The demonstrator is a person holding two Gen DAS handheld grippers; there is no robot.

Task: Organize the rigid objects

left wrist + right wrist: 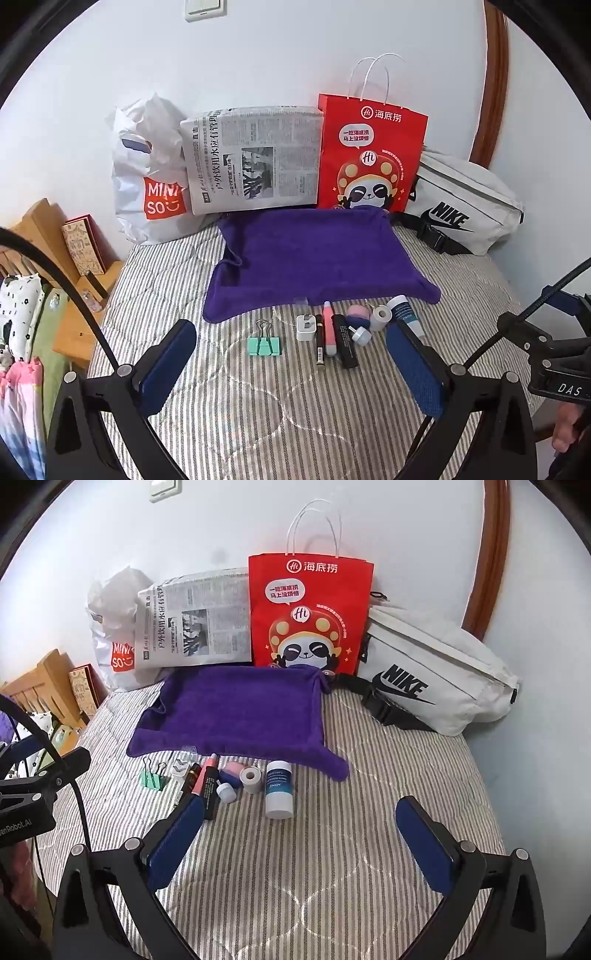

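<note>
A row of small items lies on the striped bedspread in front of a purple cloth (314,258) (240,712): a green binder clip (264,345) (152,778), a white charger plug (306,328), a pink tube (328,332), a black stick (343,343), a pink-and-blue ball (358,316), a tape roll (380,316) (252,777) and a white bottle (279,790) with a blue label. My left gripper (291,354) hovers open over the row, nothing between its fingers. My right gripper (301,830) stands open just short of the bottle, also empty.
Against the wall stand a white plastic bag (147,177), a folded newspaper (255,158), a red paper bag (369,155) and a white waist bag (461,206). A wooden bedside table (77,325) with a box sits left of the bed. Striped bedspread (332,886) fills the foreground.
</note>
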